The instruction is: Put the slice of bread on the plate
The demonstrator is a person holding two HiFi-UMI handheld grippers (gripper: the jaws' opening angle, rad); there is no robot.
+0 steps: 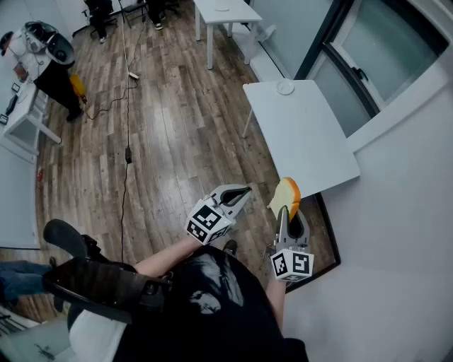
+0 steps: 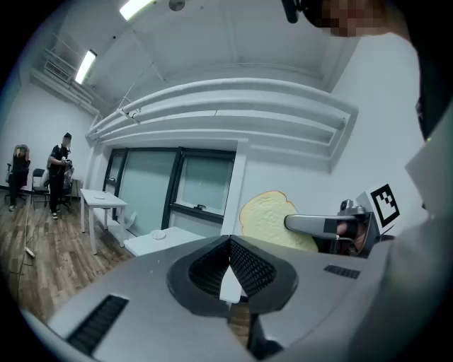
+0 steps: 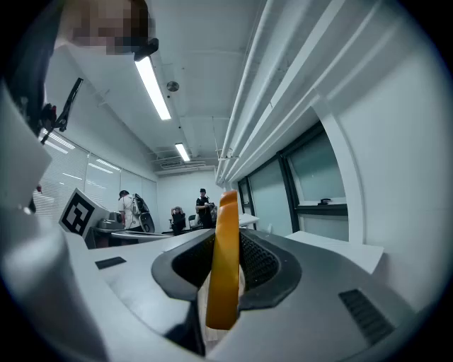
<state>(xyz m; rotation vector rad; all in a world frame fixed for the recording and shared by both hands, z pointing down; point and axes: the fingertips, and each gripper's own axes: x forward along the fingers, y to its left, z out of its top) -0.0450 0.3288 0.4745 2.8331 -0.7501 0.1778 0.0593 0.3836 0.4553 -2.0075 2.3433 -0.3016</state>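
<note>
A slice of bread with a golden crust stands on edge in my right gripper, which is shut on its lower part. In the right gripper view the bread slice shows edge-on between the jaws of the right gripper. My left gripper hangs just left of it, shut and empty. The left gripper view shows that gripper with its jaw tips meeting, and beyond it the bread. A small white plate lies at the far end of a white table ahead.
The plate and its table stand by a dark-framed window. A second white table is farther off. A cable runs over the wooden floor. A person stands far left. A black chair is behind me.
</note>
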